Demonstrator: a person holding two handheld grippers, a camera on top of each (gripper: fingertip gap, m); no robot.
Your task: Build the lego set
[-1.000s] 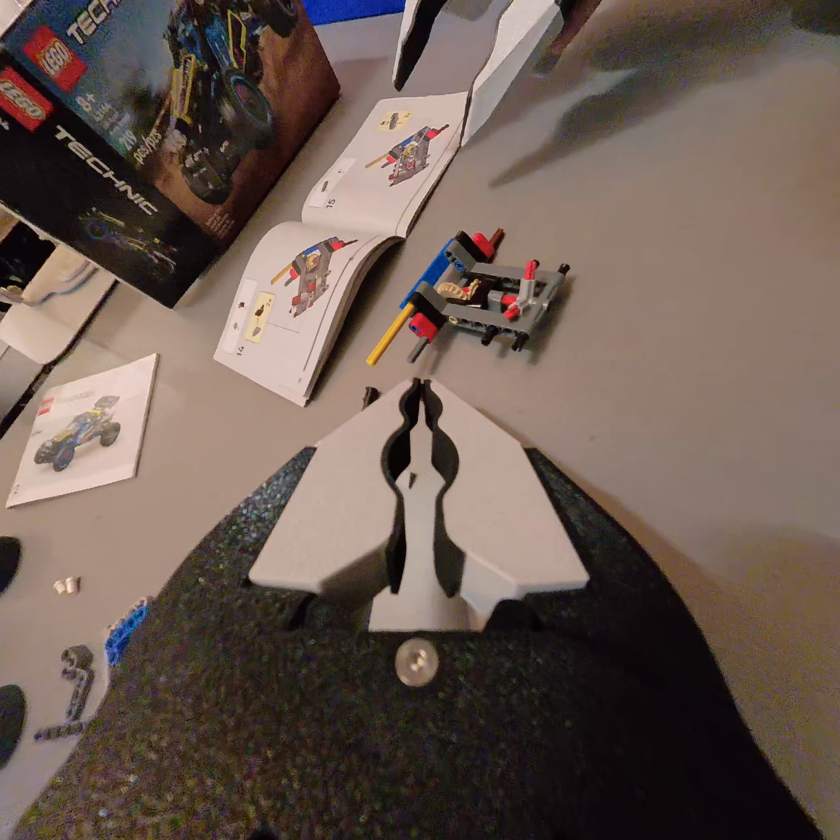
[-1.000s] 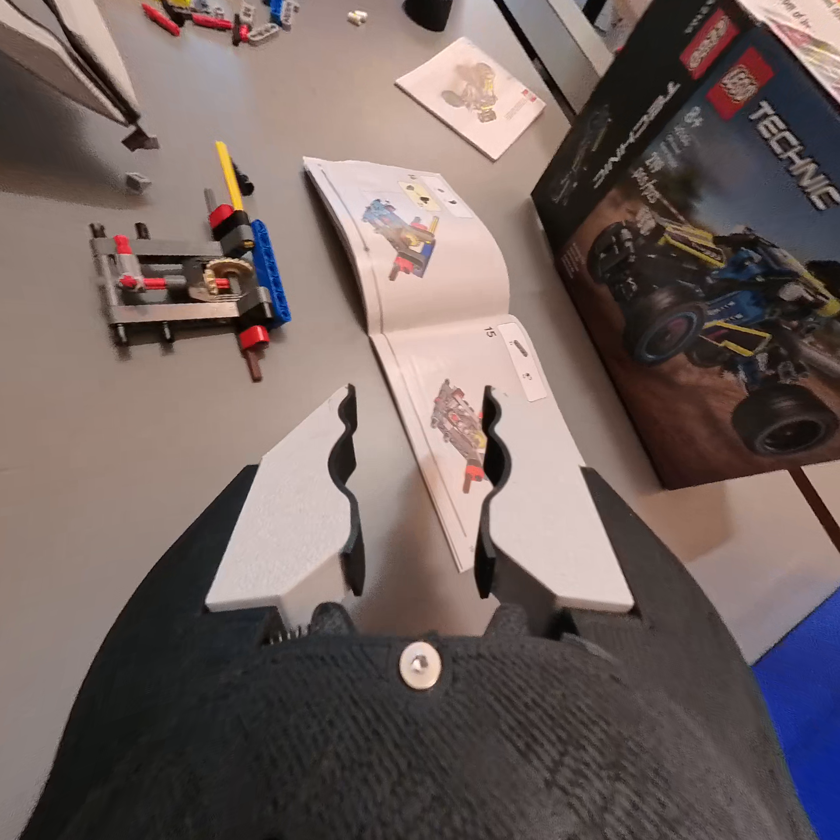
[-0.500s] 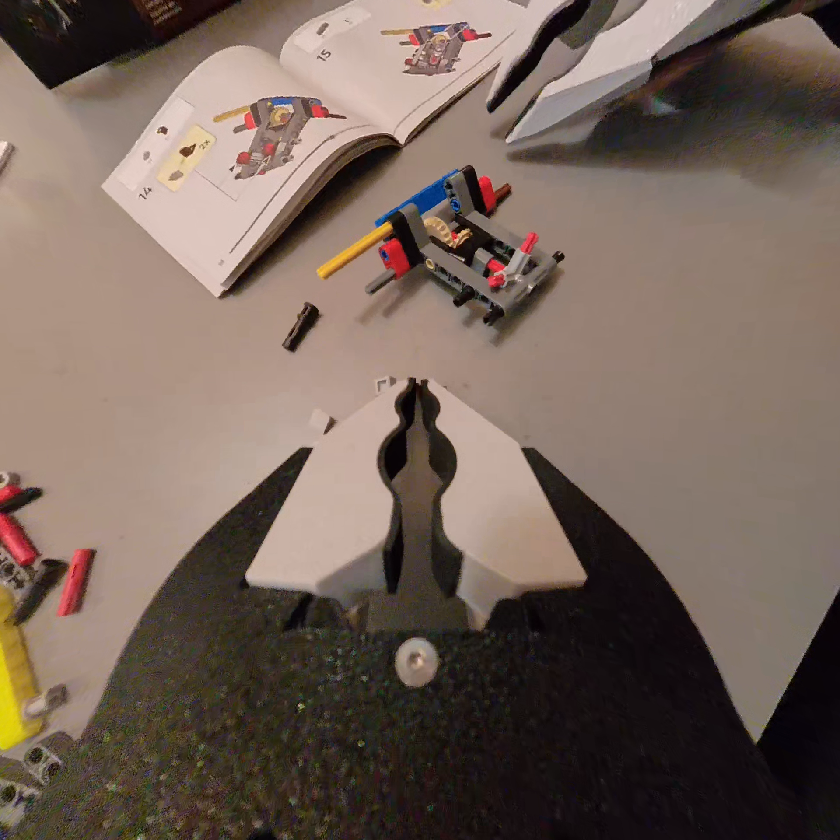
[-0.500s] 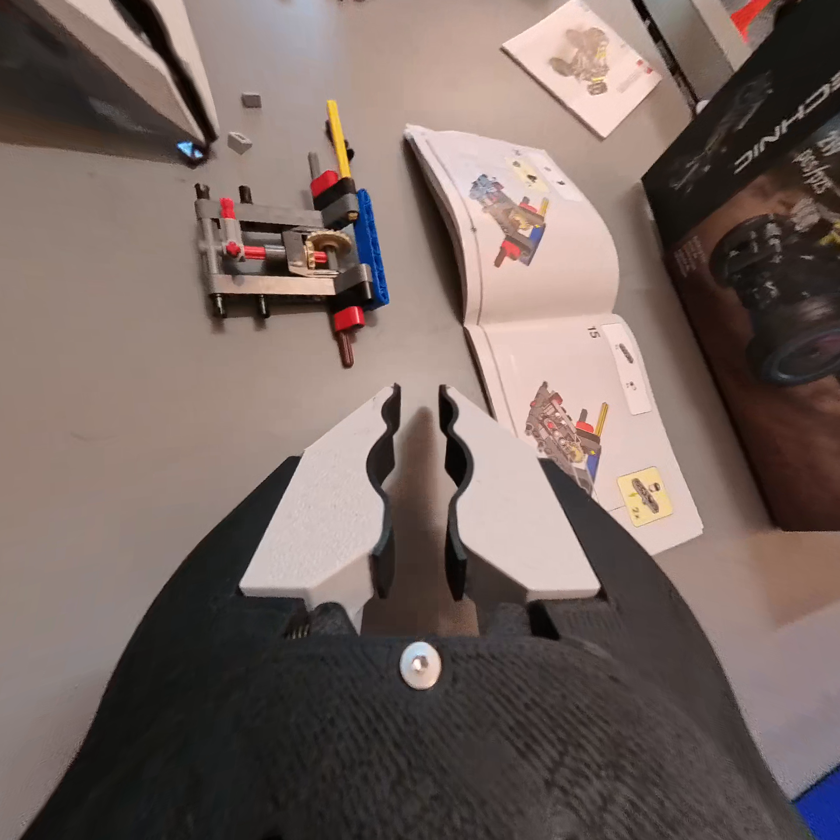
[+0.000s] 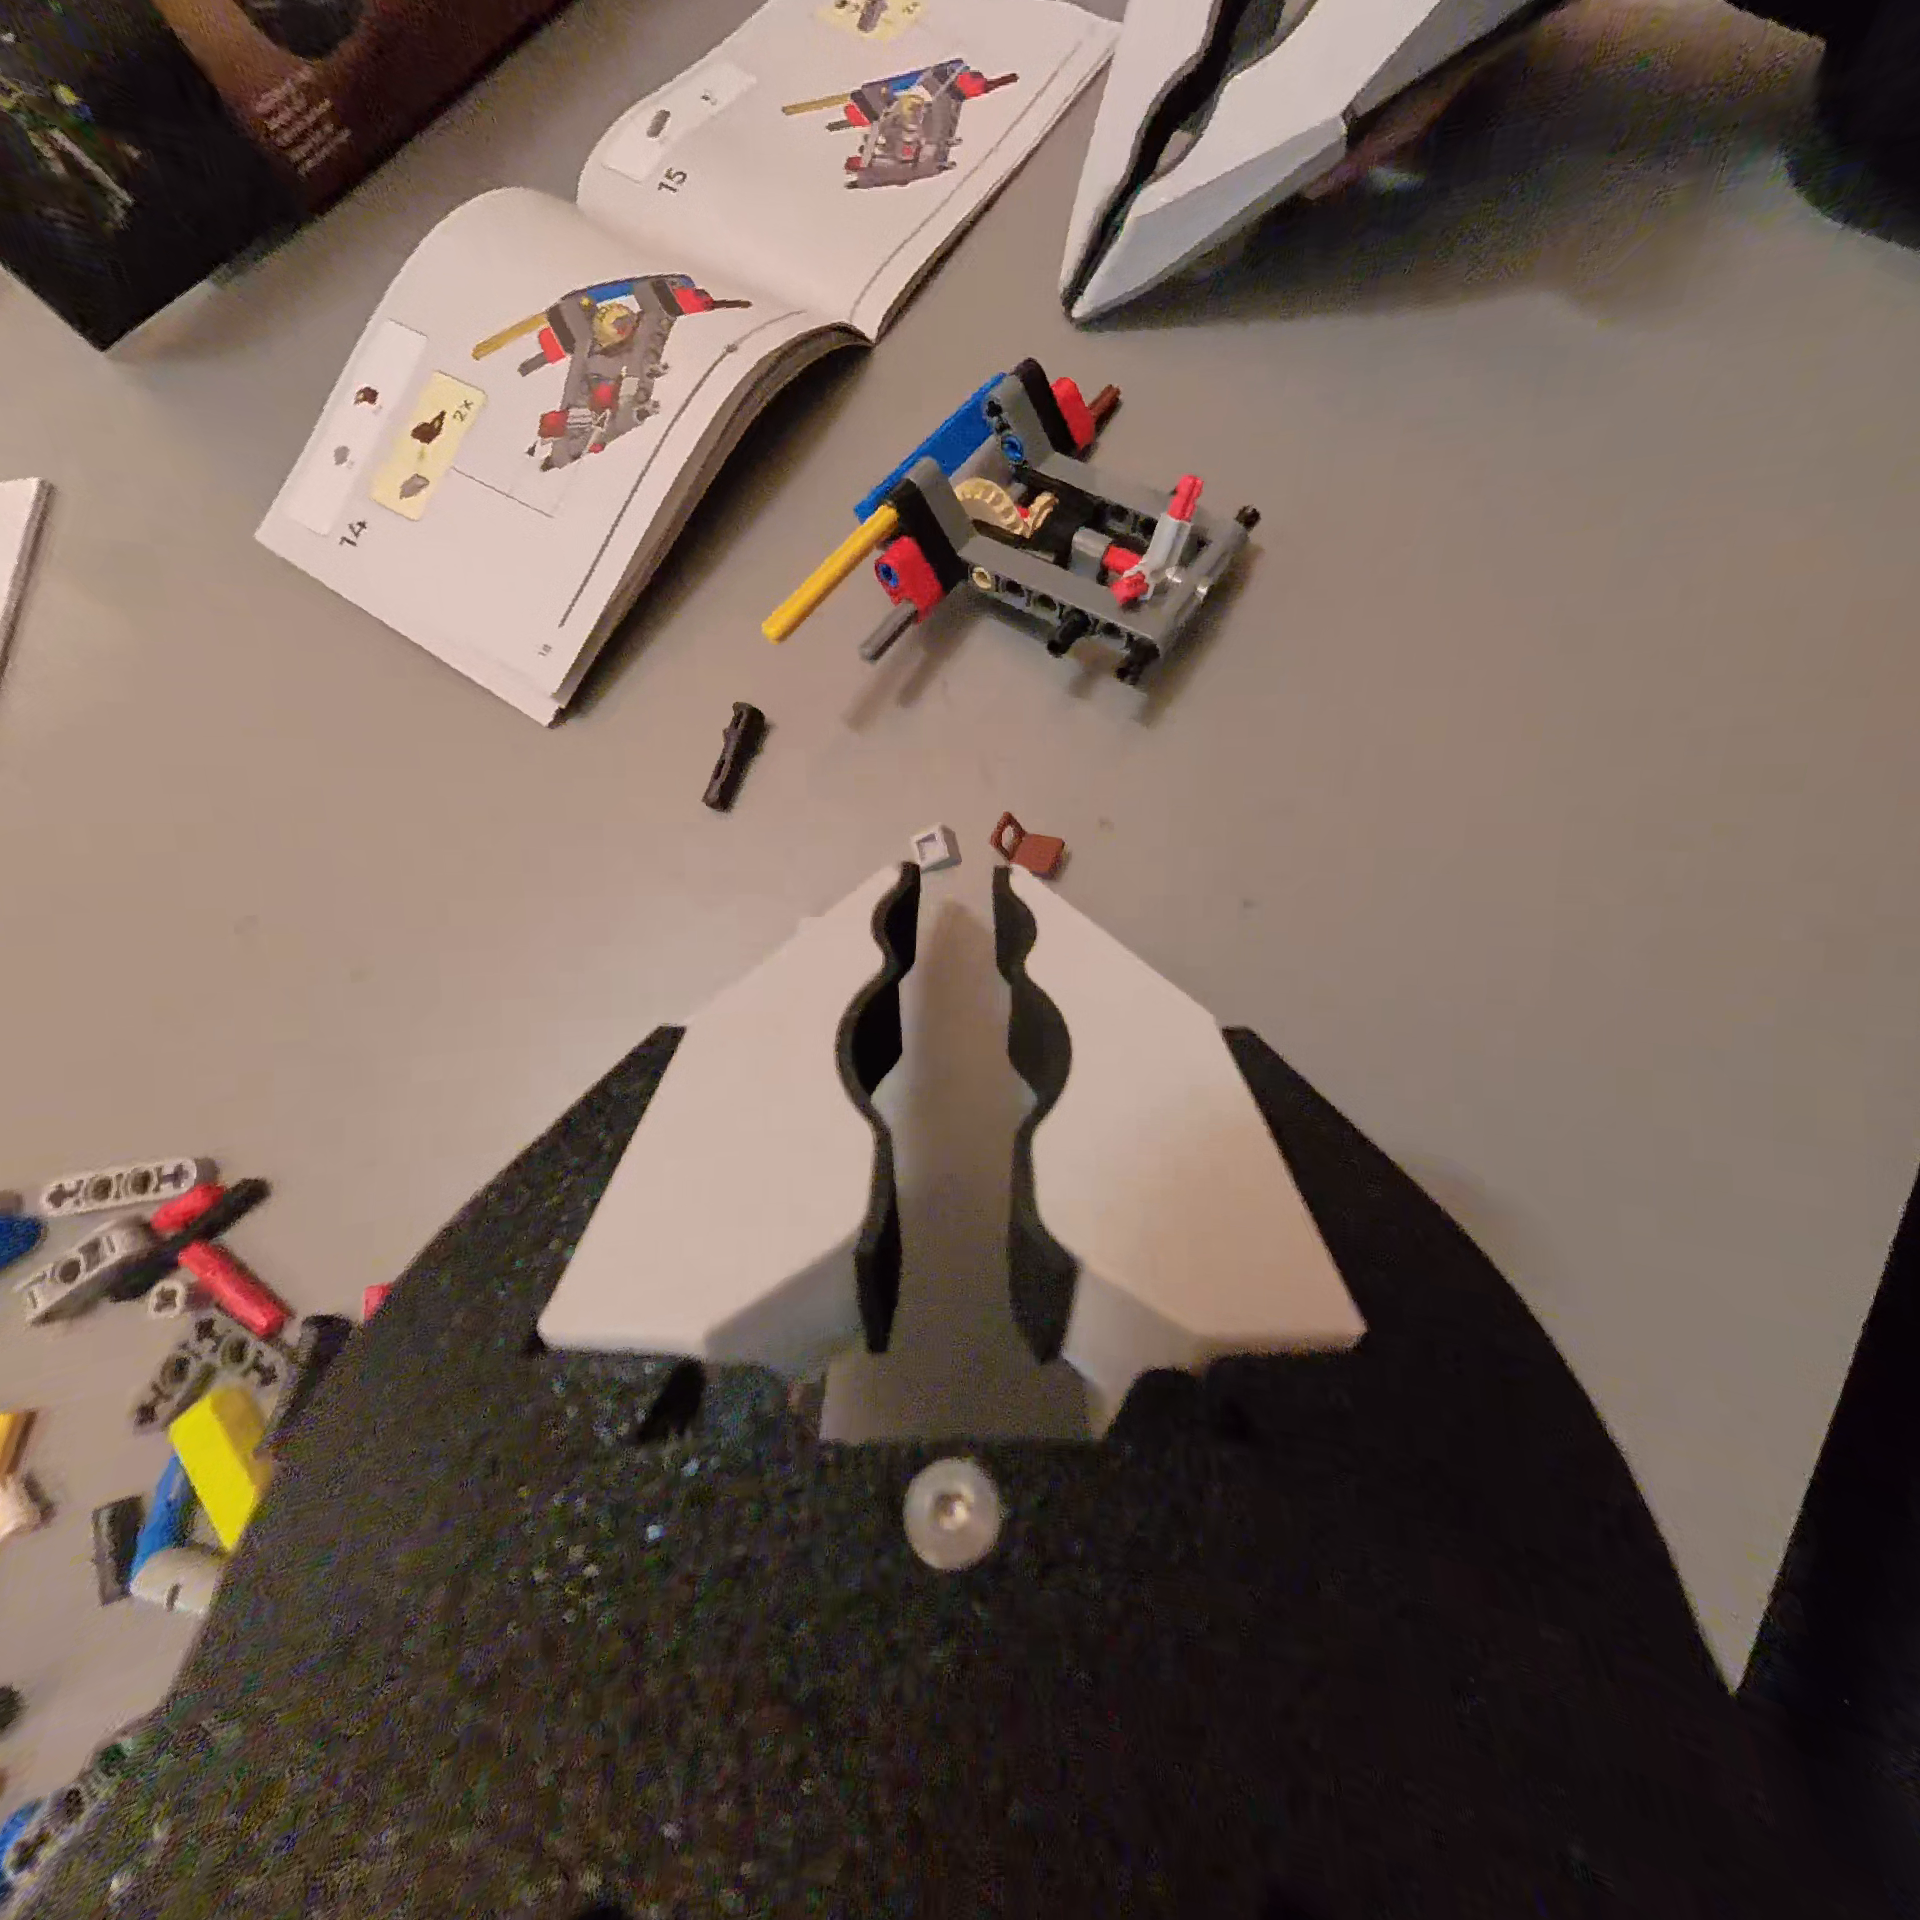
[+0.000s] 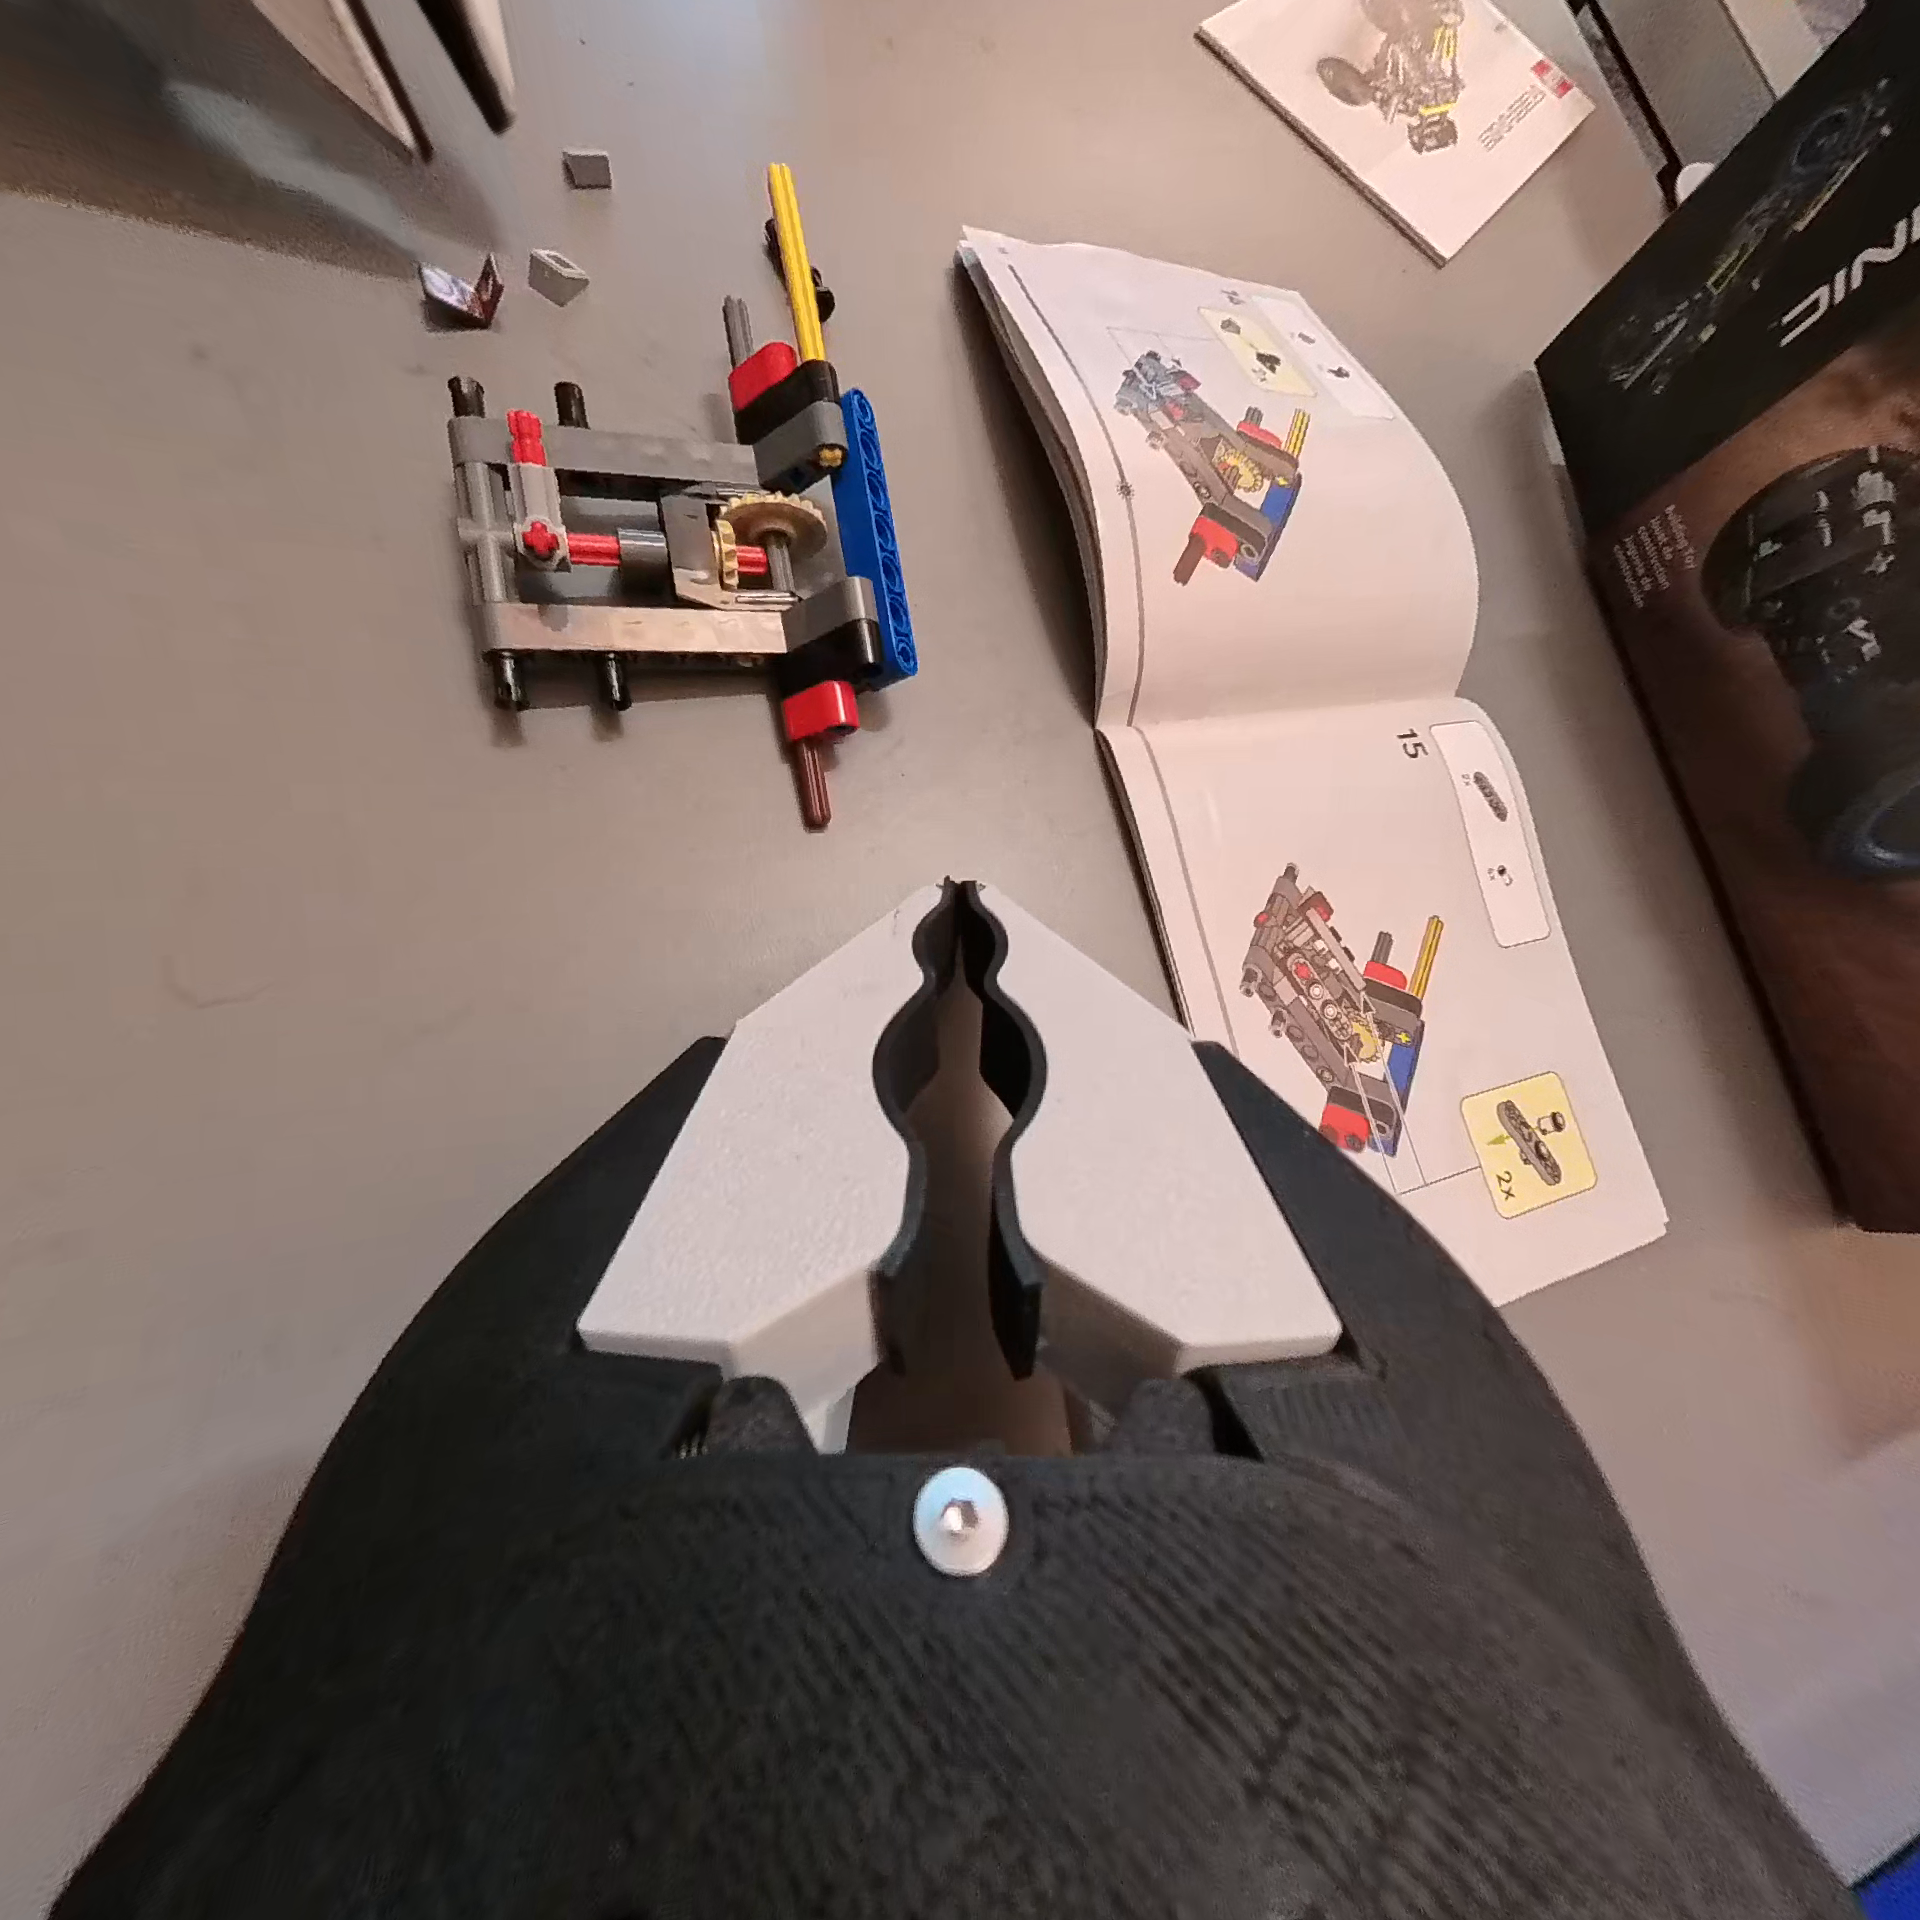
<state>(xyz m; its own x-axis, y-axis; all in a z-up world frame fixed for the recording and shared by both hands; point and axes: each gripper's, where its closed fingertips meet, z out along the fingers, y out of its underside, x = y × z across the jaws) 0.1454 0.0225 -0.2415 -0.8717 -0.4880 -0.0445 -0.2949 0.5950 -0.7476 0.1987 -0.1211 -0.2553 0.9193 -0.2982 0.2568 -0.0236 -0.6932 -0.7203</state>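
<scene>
Spreading across your grey table (image 5: pixel 1455 935), largest first: the dark set box (image 6: pixel 1766 582) at the far edge, then the open instruction booklet (image 6: pixel 1299 727) beside it, w/ the part-built grey frame assembly (image 6: pixel 675 551) (blue beam, yellow axle, tan gear) lying flat just beside the booklet. Your left gripper (image 5: pixel 956 878) is slightly parted & holds nothing, tips just short of a small grey tile (image 5: pixel 935 847) and a brown clip piece (image 5: pixel 1029 847); your right gripper (image 6: pixel 961 888) is closed tip-to-tip on nothing, near the assembly's brown axle end. Smallest: a black pin (image 5: pixel 732 753) lies btwn booklet & left gripper, and loose pieces (image 5: pixel 156 1351) sit left of it.
</scene>
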